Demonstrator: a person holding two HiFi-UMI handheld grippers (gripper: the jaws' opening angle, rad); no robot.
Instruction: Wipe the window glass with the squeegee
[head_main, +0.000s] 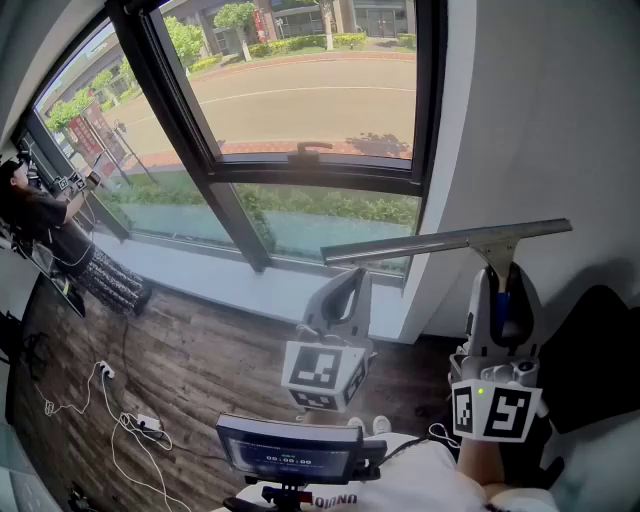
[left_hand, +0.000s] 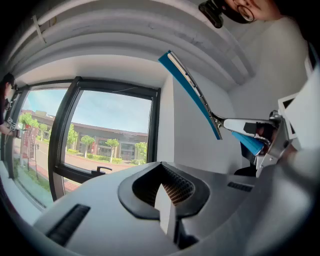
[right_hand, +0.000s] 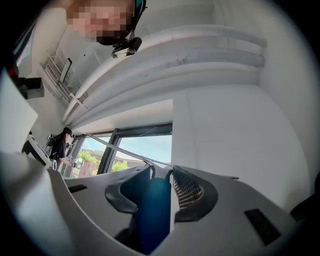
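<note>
R hand-held gripper (head_main: 497, 288) clamps squeegee (head_main: 450, 241), blade before wall (head_main: 530, 120) beside window (head_main: 300, 90); L hand-held gripper (head_main: 344, 292) closed, empty.

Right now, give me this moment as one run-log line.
right gripper: shut on squeegee | left gripper: shut, empty | squeegee: raised, off window glass | wiping: not under way

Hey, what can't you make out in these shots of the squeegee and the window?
1. Most of the handle of the squeegee: in the head view and right gripper view, the jaws of the right gripper cover it.
2. Dirt or streaks on the window glass: too fine to see in any view.
3. Window top: cut off by the head view's upper edge.
4. Readout on the screen: too small in the head view.
</note>
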